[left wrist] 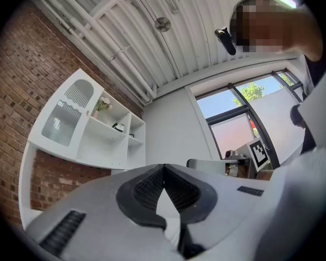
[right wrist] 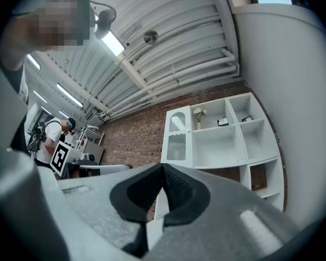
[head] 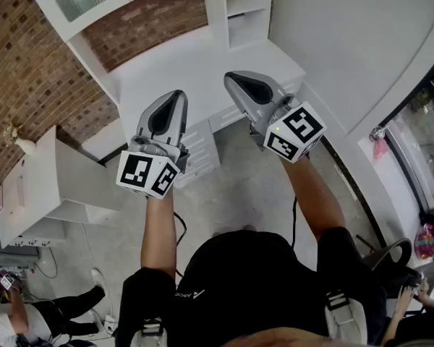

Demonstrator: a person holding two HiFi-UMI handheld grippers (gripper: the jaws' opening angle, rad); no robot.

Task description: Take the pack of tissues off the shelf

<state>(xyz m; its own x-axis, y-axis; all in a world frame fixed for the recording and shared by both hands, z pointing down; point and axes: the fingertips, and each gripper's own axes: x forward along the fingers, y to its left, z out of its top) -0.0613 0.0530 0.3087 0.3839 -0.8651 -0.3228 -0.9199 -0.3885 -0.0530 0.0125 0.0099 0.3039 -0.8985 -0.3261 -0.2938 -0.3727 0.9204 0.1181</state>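
Observation:
A white shelf unit (right wrist: 223, 137) hangs on the brick wall above a white desk (head: 188, 63). A small dark-and-white pack (right wrist: 223, 122) lies in the shelf's upper middle compartment, also seen as the pack (left wrist: 118, 126); it is too small to make out further. My left gripper (left wrist: 163, 167) is shut with nothing in it, held up in front of the desk as the left gripper (head: 175, 96). My right gripper (right wrist: 163, 166) is shut and empty too, raised beside it as the right gripper (head: 231, 78). Both are well short of the shelf.
A vase of flowers (right wrist: 198, 116) stands in the compartment left of the pack, and another small object (right wrist: 246, 118) lies in the right one. Drawers (head: 202, 150) sit under the desk. A white cabinet (head: 29, 194) stands at left. People are nearby (head: 29, 309).

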